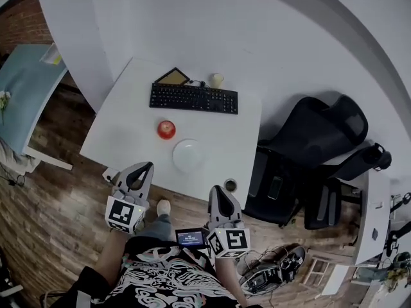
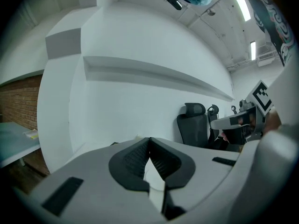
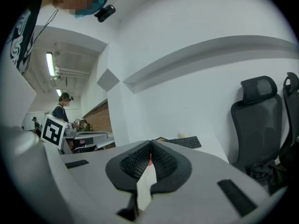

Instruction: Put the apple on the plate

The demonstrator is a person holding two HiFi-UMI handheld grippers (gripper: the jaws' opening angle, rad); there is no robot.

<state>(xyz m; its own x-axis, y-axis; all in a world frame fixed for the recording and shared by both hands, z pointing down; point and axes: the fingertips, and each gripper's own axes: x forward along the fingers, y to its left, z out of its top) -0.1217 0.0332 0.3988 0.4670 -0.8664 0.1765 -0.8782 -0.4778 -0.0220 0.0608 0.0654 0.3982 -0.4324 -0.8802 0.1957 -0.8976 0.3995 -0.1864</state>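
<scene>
A red apple (image 1: 166,129) sits on the white table (image 1: 128,114), just left of and a little beyond a round white plate (image 1: 189,155). My left gripper (image 1: 147,167) hangs at the table's near edge, left of the plate, shut with nothing in it. My right gripper (image 1: 214,192) is below the near edge, right of the plate, also shut and empty. In the left gripper view the ribbed pads (image 2: 161,158) meet at their tips. In the right gripper view the pads (image 3: 162,161) touch, and a sliver of red apple (image 3: 150,160) shows between them.
A black keyboard (image 1: 193,98), a small framed board (image 1: 172,77) and a pale cup (image 1: 216,80) lie at the table's far side. A small dark cup (image 1: 230,185) stands at the near right corner. Black office chairs (image 1: 308,153) crowd the right. Another person (image 3: 61,107) stands far off.
</scene>
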